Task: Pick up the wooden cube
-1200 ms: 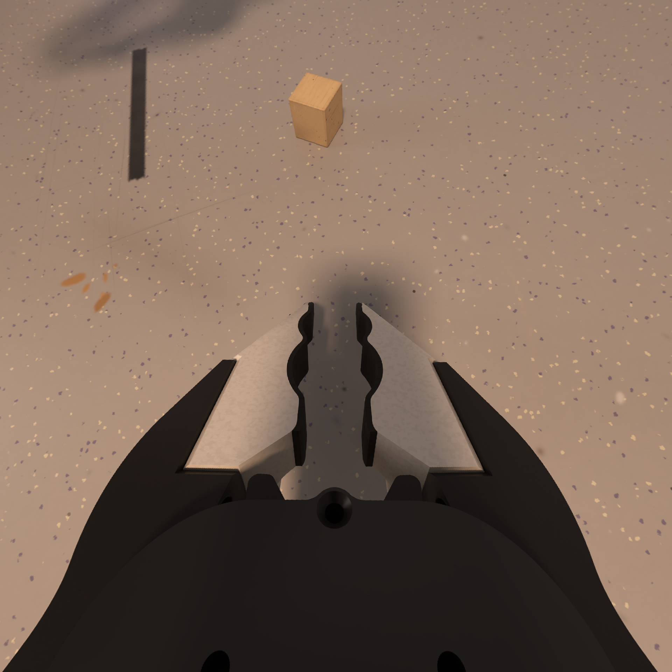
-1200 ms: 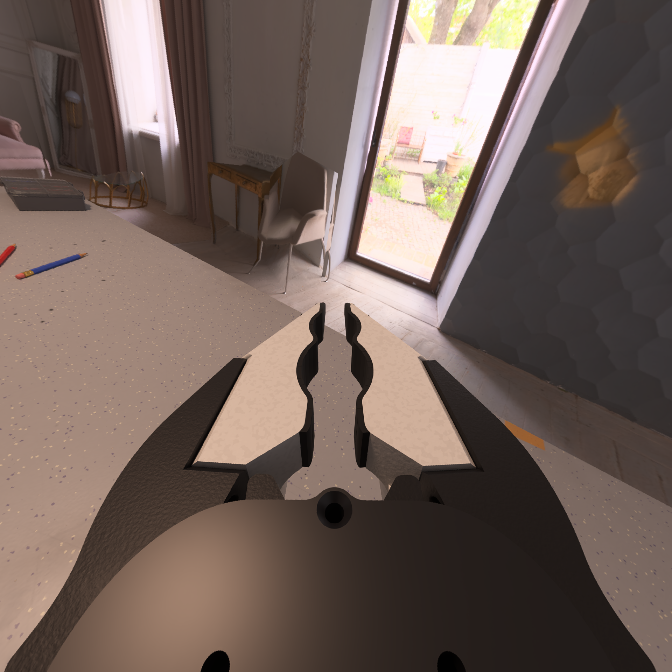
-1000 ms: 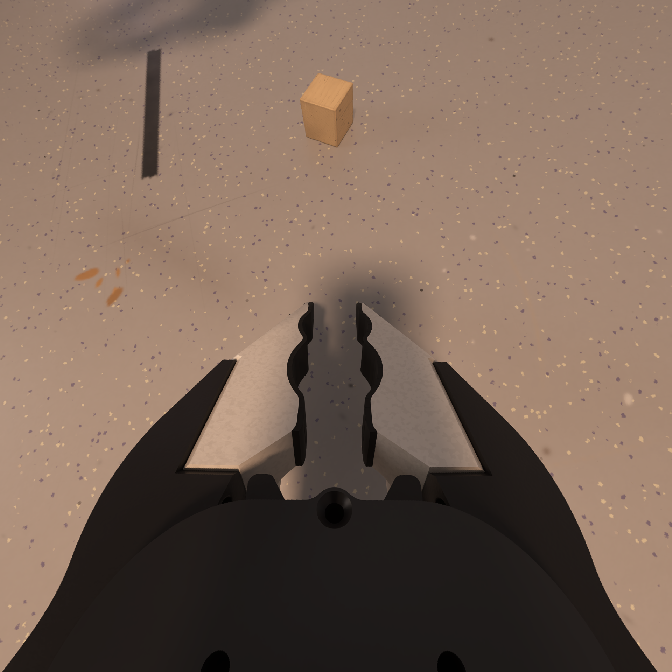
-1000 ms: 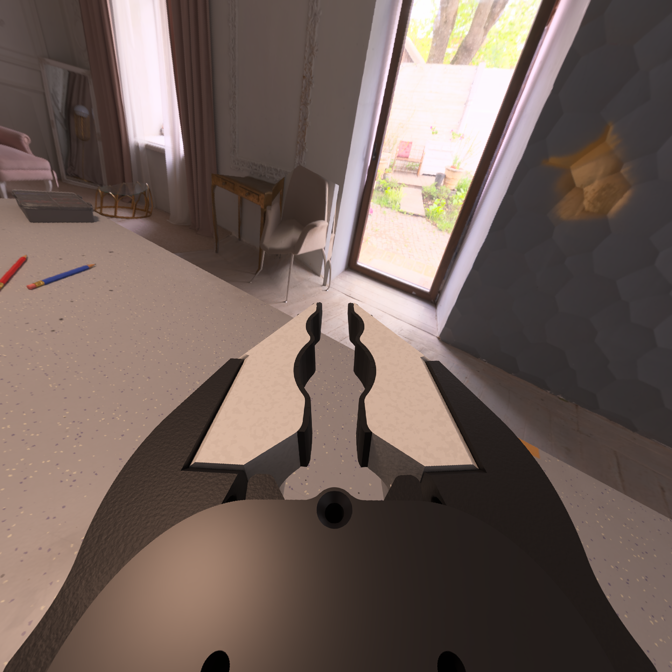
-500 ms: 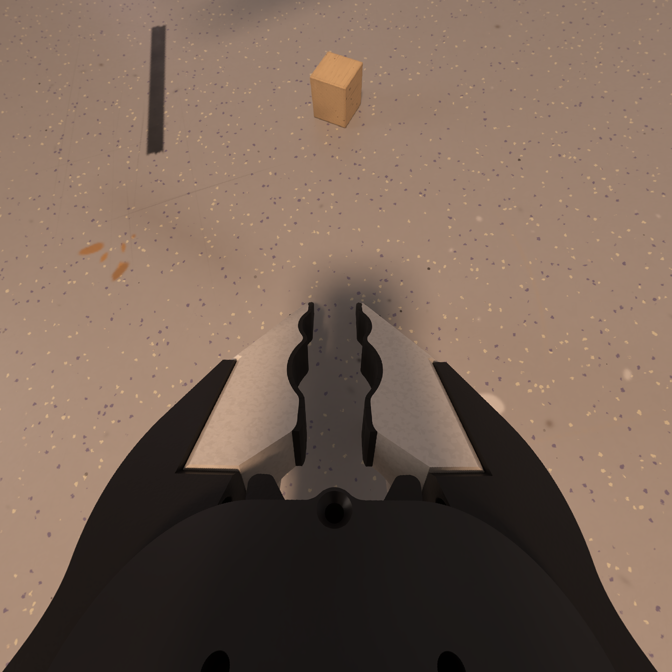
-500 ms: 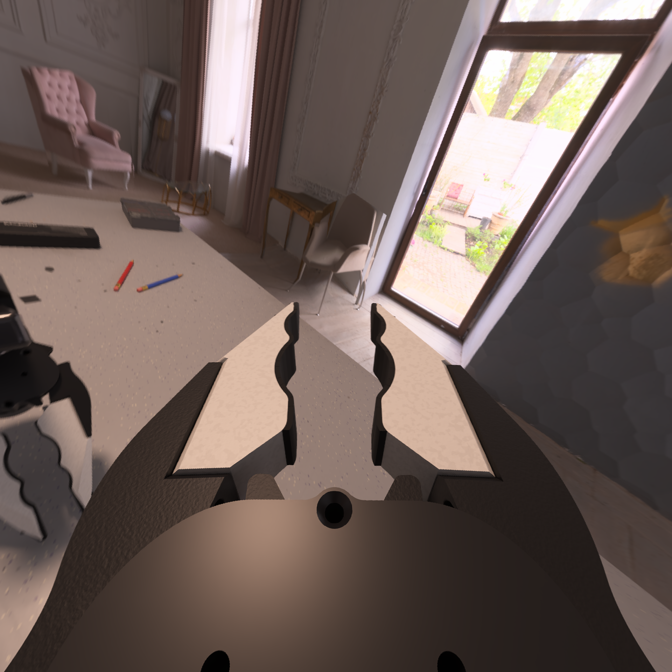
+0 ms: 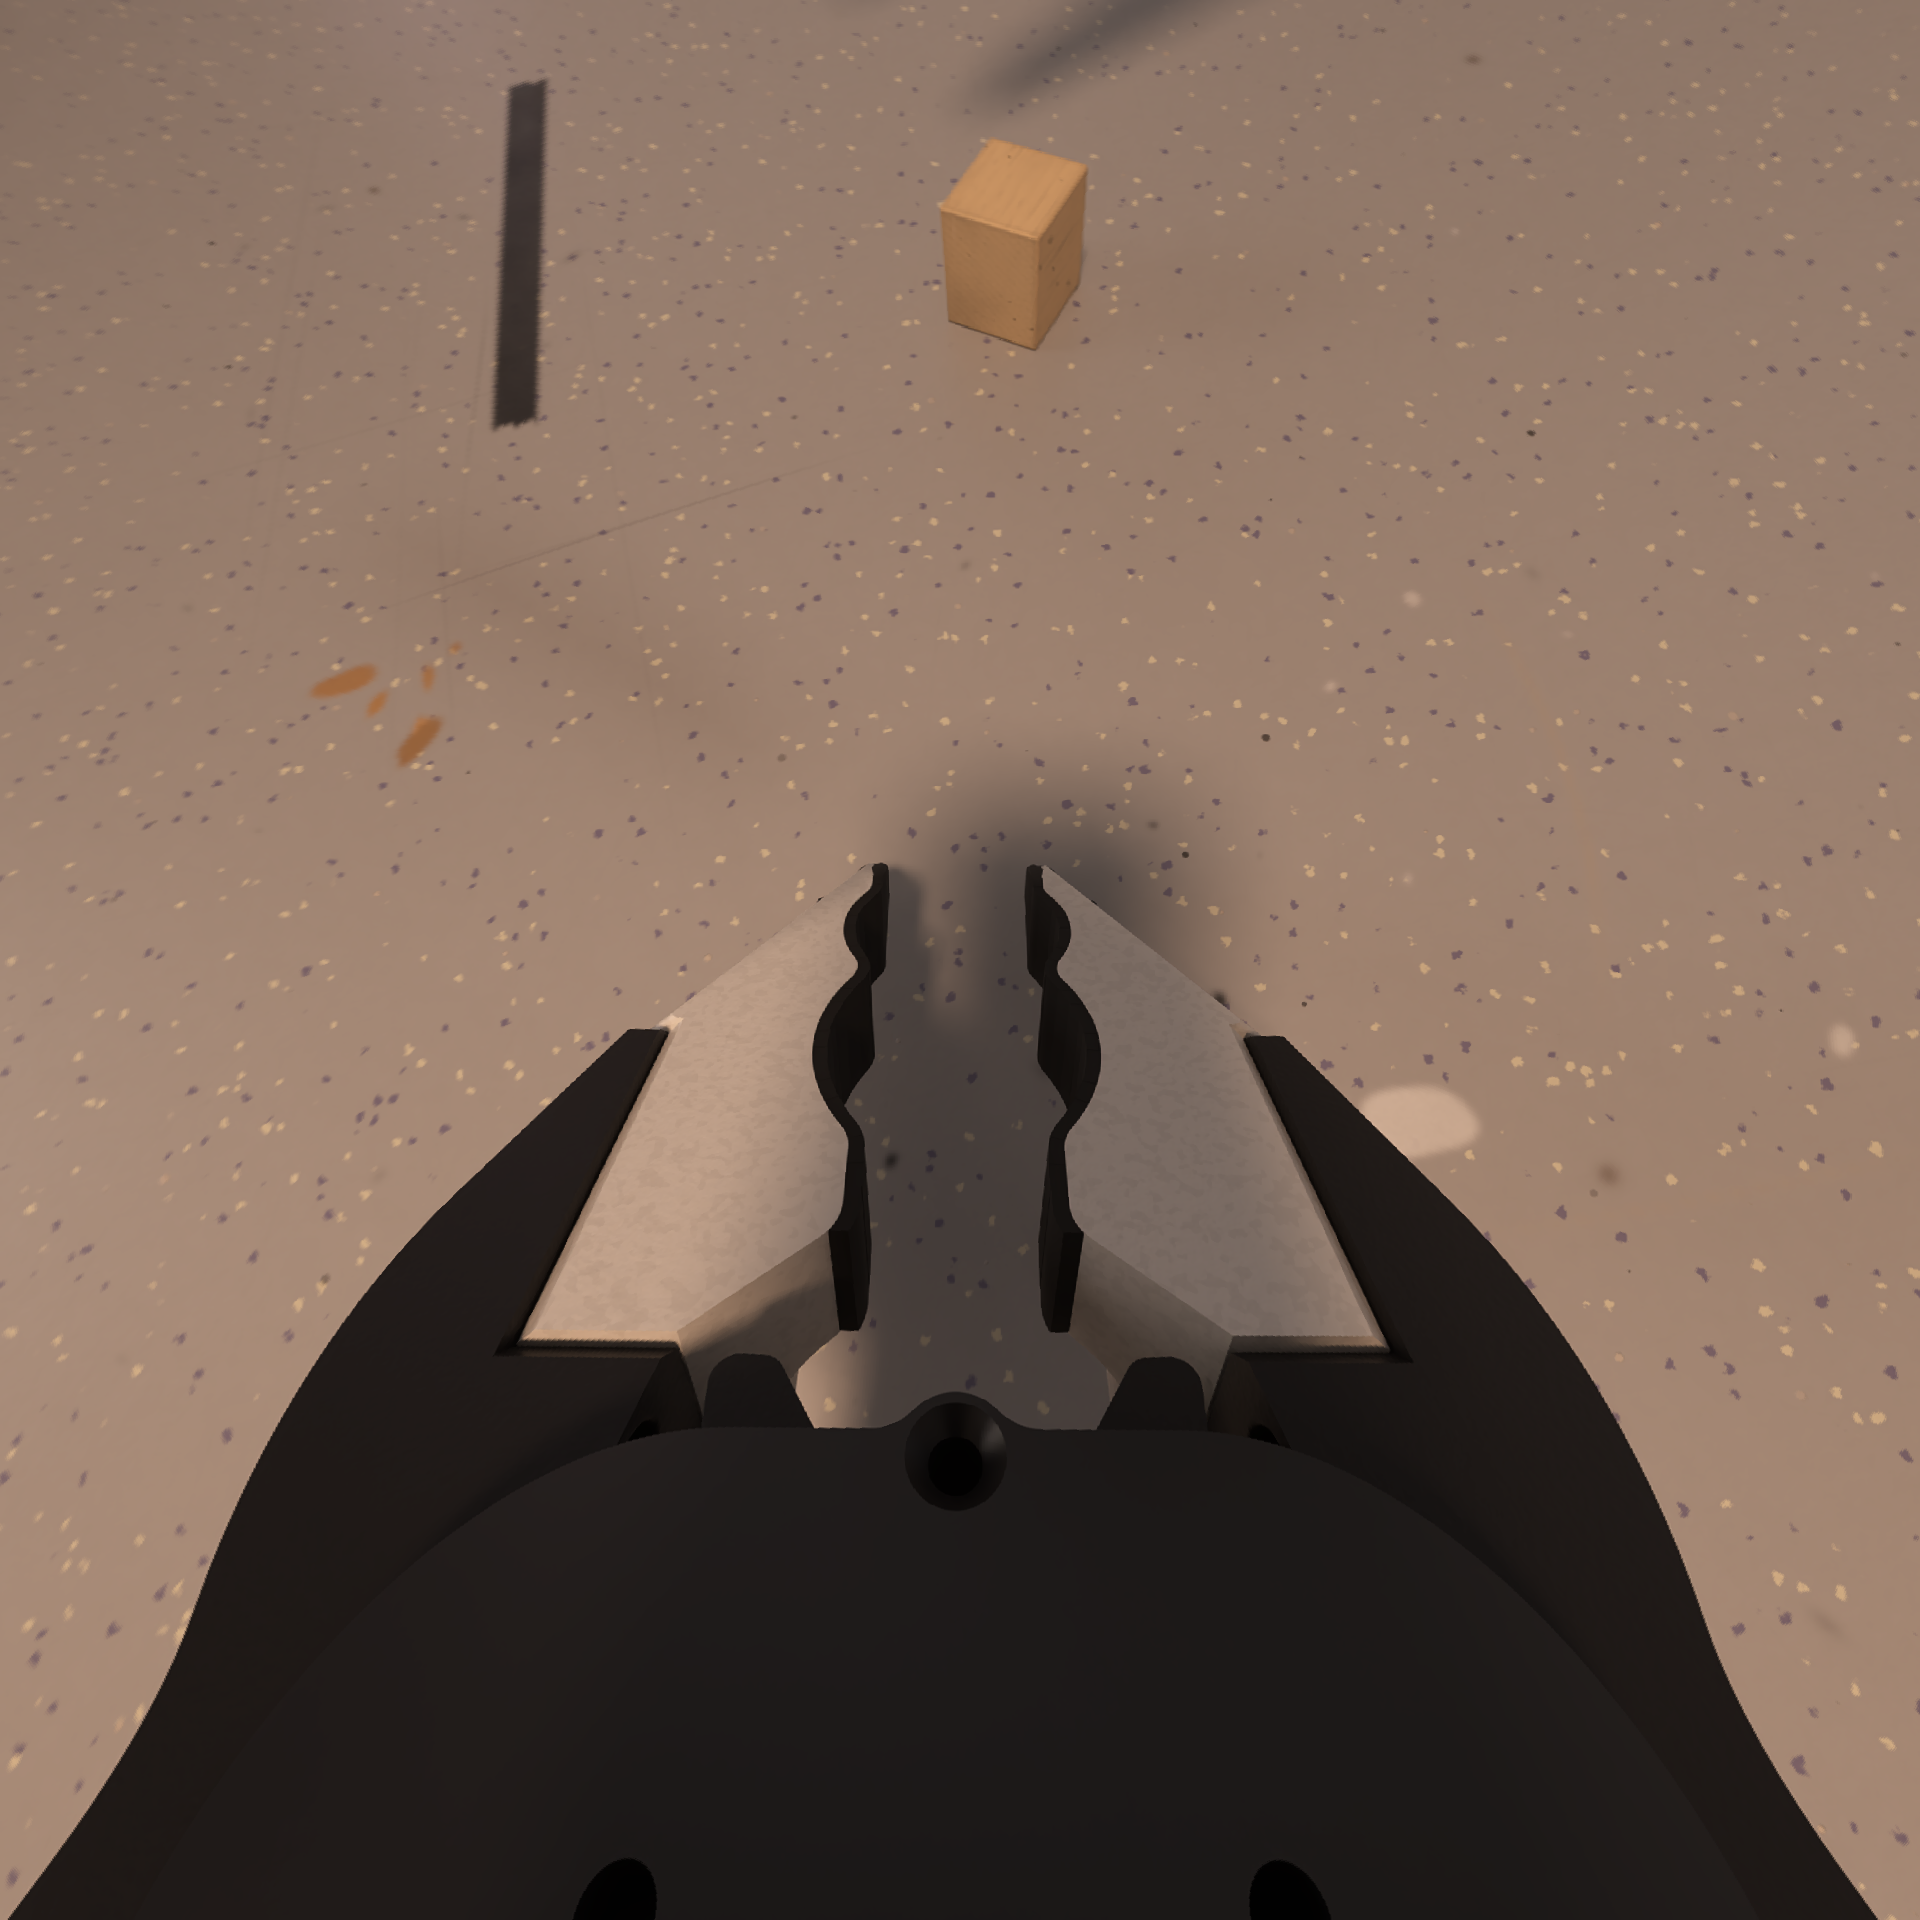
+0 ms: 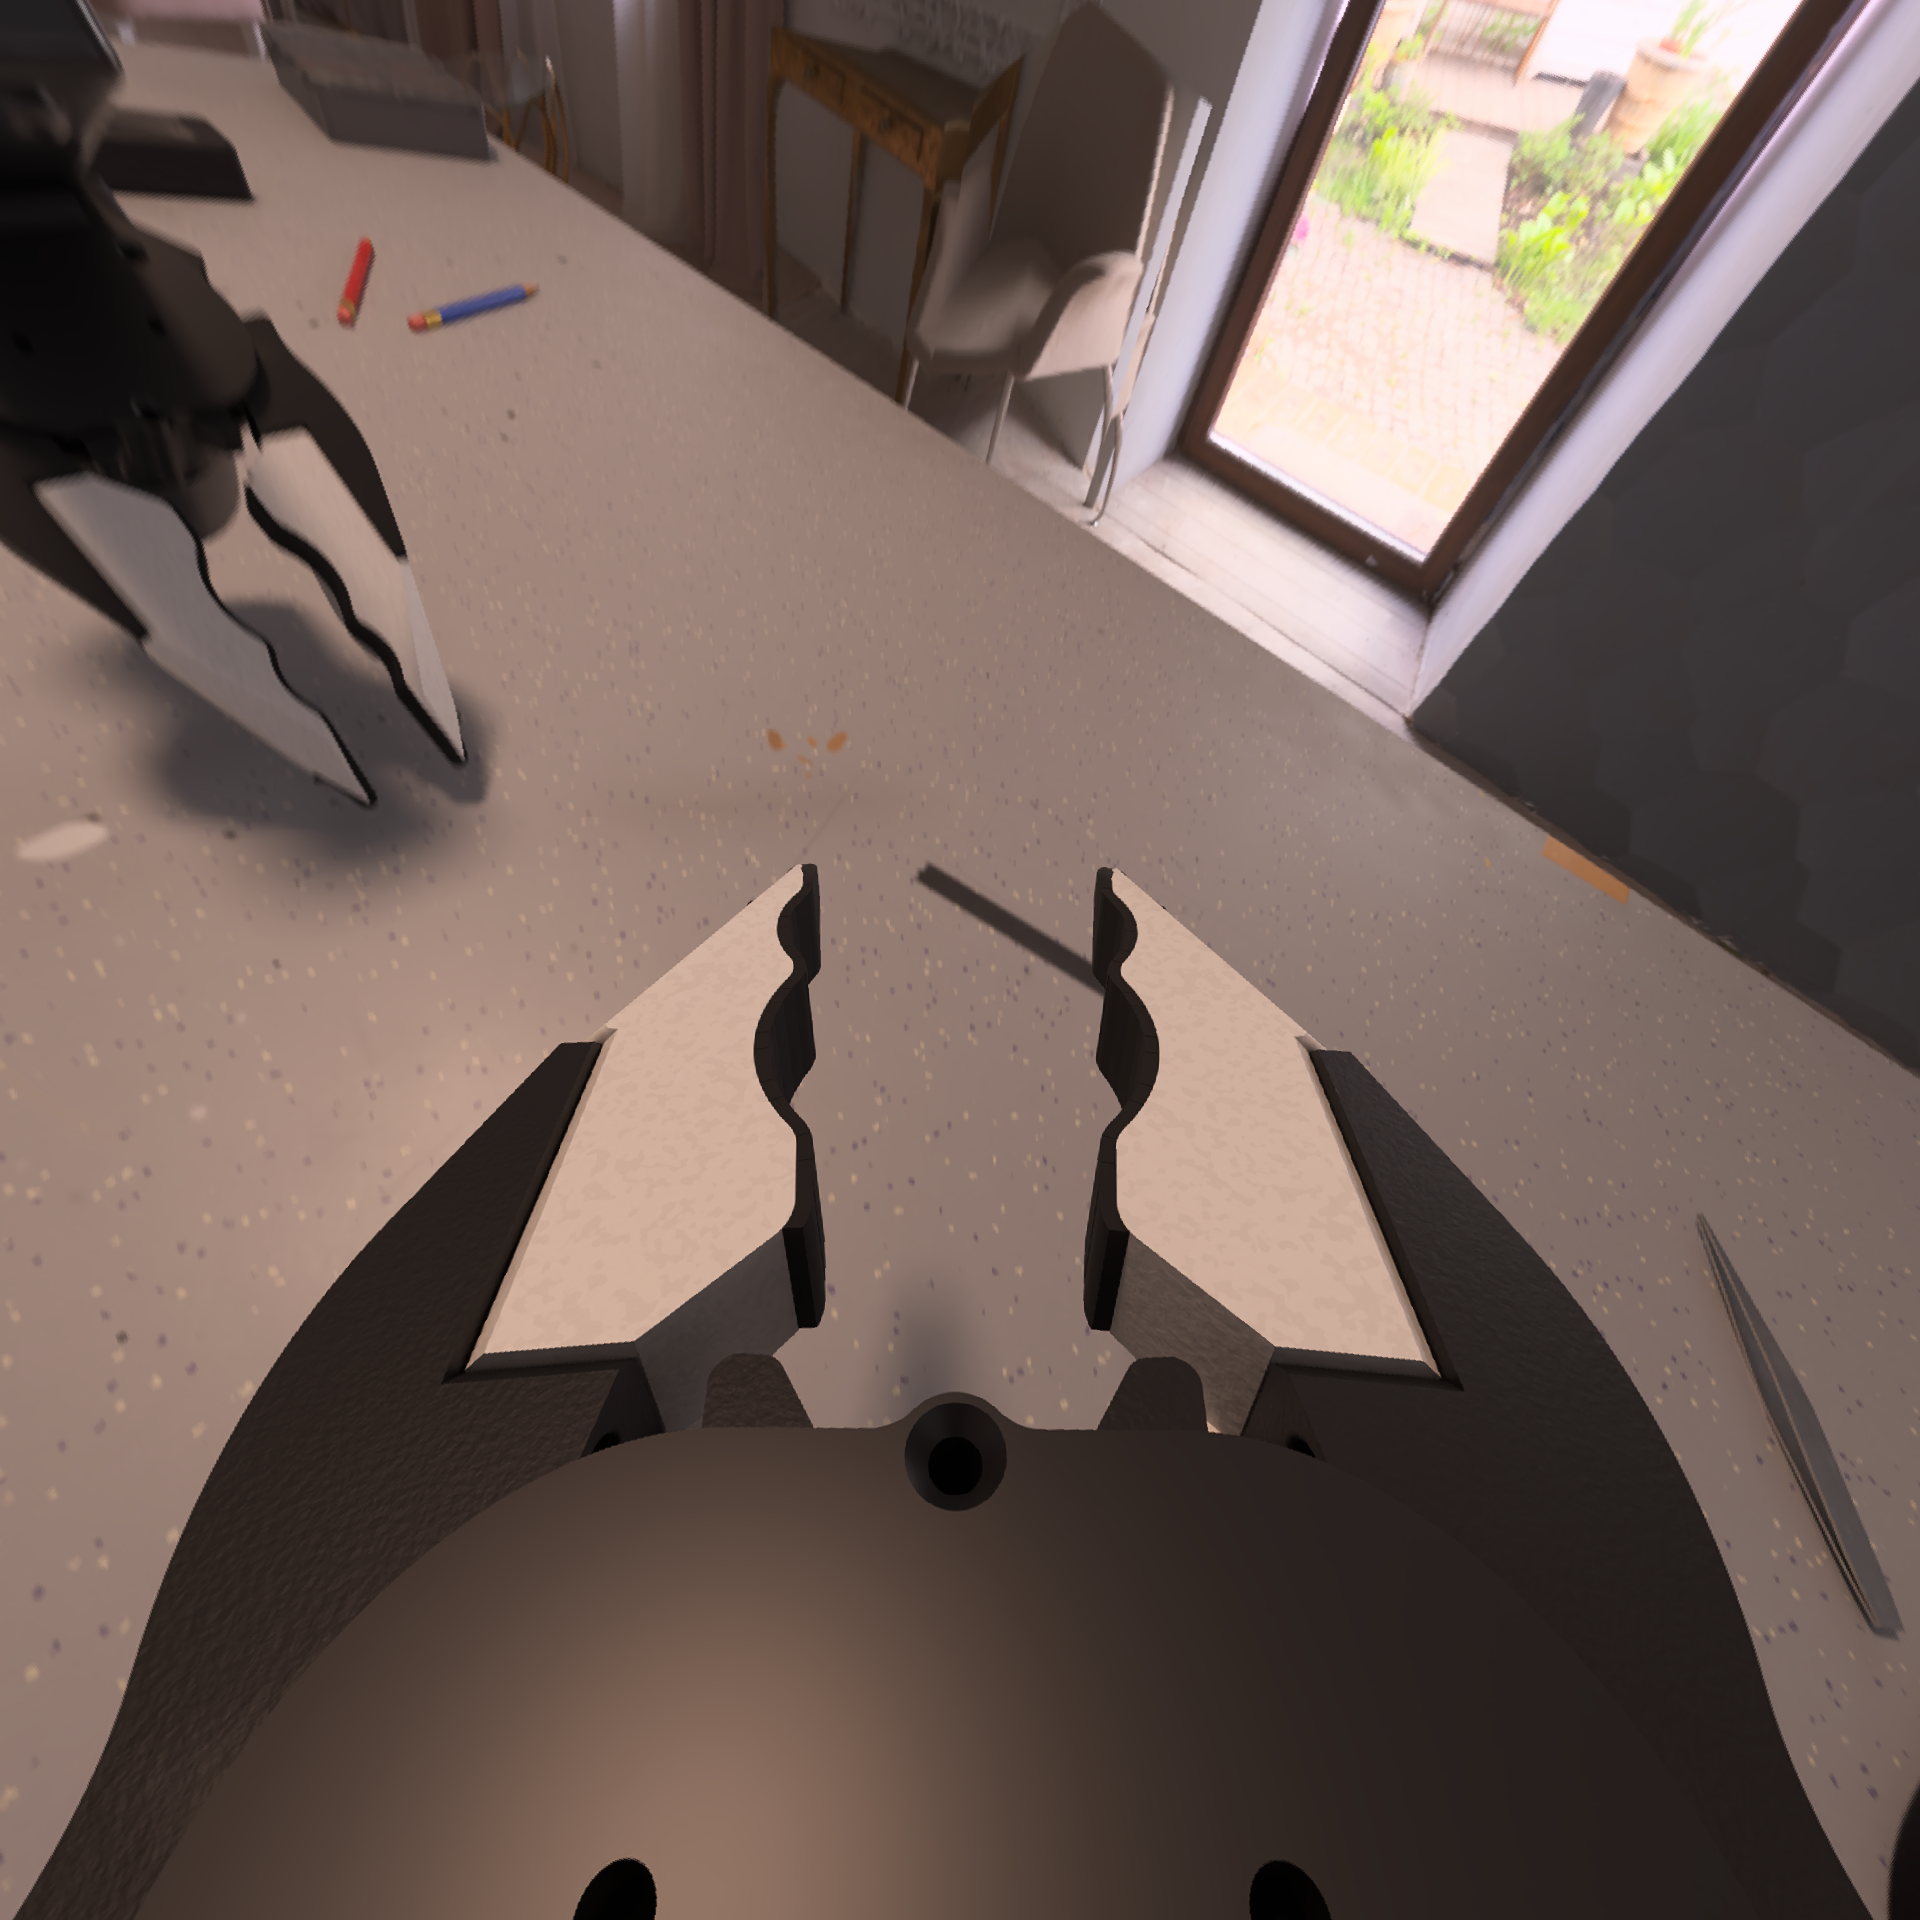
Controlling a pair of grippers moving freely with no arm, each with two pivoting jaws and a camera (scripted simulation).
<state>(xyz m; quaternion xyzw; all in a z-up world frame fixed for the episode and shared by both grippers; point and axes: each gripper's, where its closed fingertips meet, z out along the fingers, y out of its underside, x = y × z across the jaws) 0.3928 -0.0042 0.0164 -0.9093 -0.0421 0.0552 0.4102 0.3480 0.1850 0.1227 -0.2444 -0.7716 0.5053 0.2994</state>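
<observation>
Approaching is the step in hand: the wooden cube (image 7: 1013, 241) stands on the speckled table (image 7: 1455, 623), well ahead of the left gripper (image 7: 956, 883), whose jaws are slightly parted and empty. The right gripper (image 8: 954, 883) is spread wider, also empty, and its view does not show the cube. Next, I judge, one gripper must reach and straddle the cube.

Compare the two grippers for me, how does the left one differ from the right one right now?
The right gripper has its jaws spread wider than the left gripper, whose gap is narrower. The left gripper points at the wooden cube farther along the table; the right gripper's view shows a thin dark strip ahead and no cube. The right gripper's body looks brown in the light, the left one black. Both are open, empty and above the table.
</observation>
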